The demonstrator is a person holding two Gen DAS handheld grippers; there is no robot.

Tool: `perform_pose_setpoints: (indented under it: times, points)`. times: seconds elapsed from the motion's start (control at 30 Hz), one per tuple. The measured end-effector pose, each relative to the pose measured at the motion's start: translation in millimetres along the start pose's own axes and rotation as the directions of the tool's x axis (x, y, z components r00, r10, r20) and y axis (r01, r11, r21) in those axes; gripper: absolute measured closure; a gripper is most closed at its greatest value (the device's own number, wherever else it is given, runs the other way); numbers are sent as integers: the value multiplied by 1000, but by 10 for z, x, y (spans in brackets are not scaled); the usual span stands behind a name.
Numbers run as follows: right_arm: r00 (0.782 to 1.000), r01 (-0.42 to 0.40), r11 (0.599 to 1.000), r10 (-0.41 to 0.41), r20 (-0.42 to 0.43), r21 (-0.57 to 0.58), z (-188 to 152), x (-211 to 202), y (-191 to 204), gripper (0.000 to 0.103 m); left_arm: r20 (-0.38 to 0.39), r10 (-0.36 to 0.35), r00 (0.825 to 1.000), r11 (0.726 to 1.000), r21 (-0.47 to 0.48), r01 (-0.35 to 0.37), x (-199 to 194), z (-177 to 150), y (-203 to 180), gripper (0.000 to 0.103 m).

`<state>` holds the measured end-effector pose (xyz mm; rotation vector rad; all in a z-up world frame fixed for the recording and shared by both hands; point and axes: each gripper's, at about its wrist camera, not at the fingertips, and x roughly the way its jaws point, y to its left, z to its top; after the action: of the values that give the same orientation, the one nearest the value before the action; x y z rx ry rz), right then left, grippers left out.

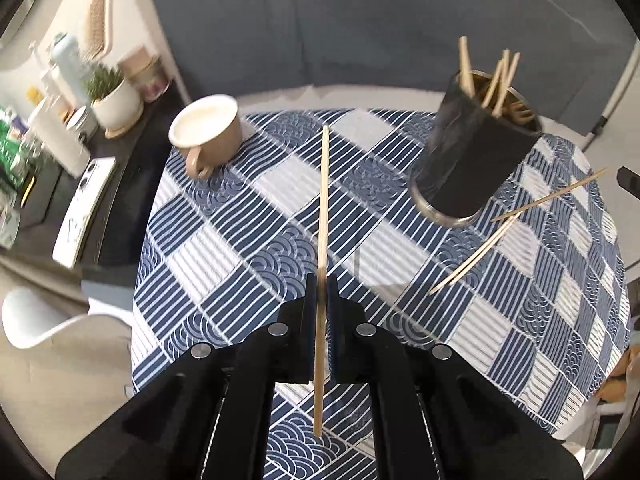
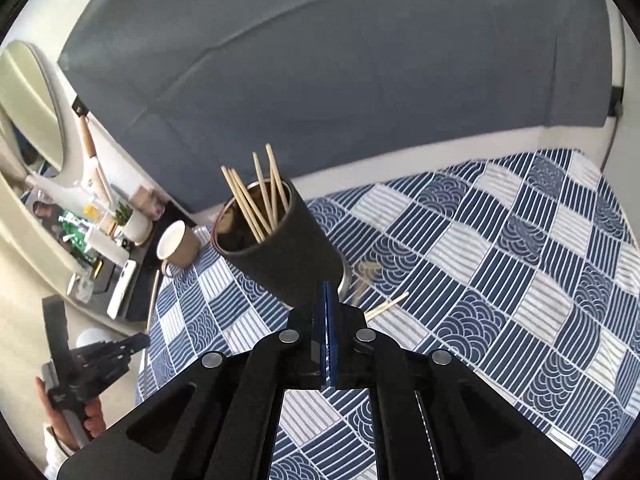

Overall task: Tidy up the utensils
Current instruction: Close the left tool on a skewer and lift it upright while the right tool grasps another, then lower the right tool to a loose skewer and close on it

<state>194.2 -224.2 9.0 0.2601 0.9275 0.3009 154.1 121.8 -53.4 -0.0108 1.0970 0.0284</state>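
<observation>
A beige mug [image 1: 208, 130] stands on the blue-and-white patterned tablecloth [image 1: 224, 236] near its far left corner. Beside the table, a dark shelf holds a potted plant [image 1: 114, 98], a white phone [image 1: 84, 208] and a pale bottle [image 1: 68, 62]. A white chair [image 1: 48, 322] sits lower left.

Chopstick [image 1: 322, 240] in my left claw [image 1: 321, 284]: single pale wood stick, clamped near its lower third, pointing straight ahead over the middle of the tablecloth [image 1: 248, 240].

Holder [image 1: 472, 160]: dark cylinder with a metal rim at its base, tilted. Whether it touched the cloth, couldn't tell. Several pale chopsticks [image 2: 256, 196] stood in it, fanned out above the rim.

Loose chopsticks [image 1: 516, 232]: three or so lay flat on the cloth just beside the holder's base, toward the right edge, crossing each other.
</observation>
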Motion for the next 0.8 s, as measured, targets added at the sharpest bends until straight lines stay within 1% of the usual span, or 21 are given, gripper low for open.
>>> perform_pose_setpoints:
  times: [0.07,0.1,0.2,0.23,0.33,0.37,0.4,0.43,0.47,0.5,0.53,0.6,0.67,0.7,0.73,0.77,0.8]
  points:
    - [1000,11,1000,-11,3,-21,-13,-33,39,102,27,-32,999,999,28,31,-50,55,-46,98]
    - [999,33,999,-32,10,-33,-31,-59,63,102,34,-43,998,999,34,42,-49,75,-61,98]
    - [998,56,998,-56,3,-27,-84,-110,91,102,28,-114,993,993,38,113,-19,157,-80,98]
    - [998,69,997,-69,0,-22,-107,-115,91,102,26,-130,991,990,53,128,-2,182,-97,98]
    - [993,117,993,-117,-5,-5,-169,-53,46,97,32,-159,987,984,81,156,48,244,-117,98]
    - [992,125,992,-124,-9,10,-200,-14,2,97,32,-168,985,983,81,165,56,260,-114,98]
    - [993,113,993,-113,-20,11,-224,27,-25,97,32,-174,984,982,78,171,64,280,-101,98]
    - [993,101,995,-101,-56,-1,-262,129,-78,90,32,-177,984,982,75,174,68,285,-94,98]
    - [991,107,994,-108,-83,-14,-294,212,-110,83,31,-182,983,981,74,179,73,288,-87,98]
    - [988,101,994,-105,-111,-42,-327,309,-151,69,35,-186,982,981,70,183,77,283,-79,98]
    - [986,100,992,-109,-128,-76,-350,392,-182,66,38,-190,981,980,61,188,83,281,-65,98]
    - [977,124,980,-148,-155,-156,-378,553,-233,65,27,-194,981,981,26,194,99,261,-28,98]
    - [971,91,970,-137,-197,-225,-384,711,-270,65,16,-203,979,979,3,203,83,196,-11,98]
    - [966,91,959,-151,-209,-269,-380,797,-287,65,13,-203,979,979,-9,203,68,153,-9,98]
    - [960,91,939,-171,-221,-333,-366,917,-312,65,12,-198,980,980,-19,199,57,119,-10,98]
    - [955,76,923,-176,-239,-378,-349,1023,-341,65,14,-187,982,982,-29,187,37,72,-16,98]
    - [950,69,913,-184,-254,-401,-333,1098,-364,65,17,-170,985,984,-41,171,16,25,-21,98]
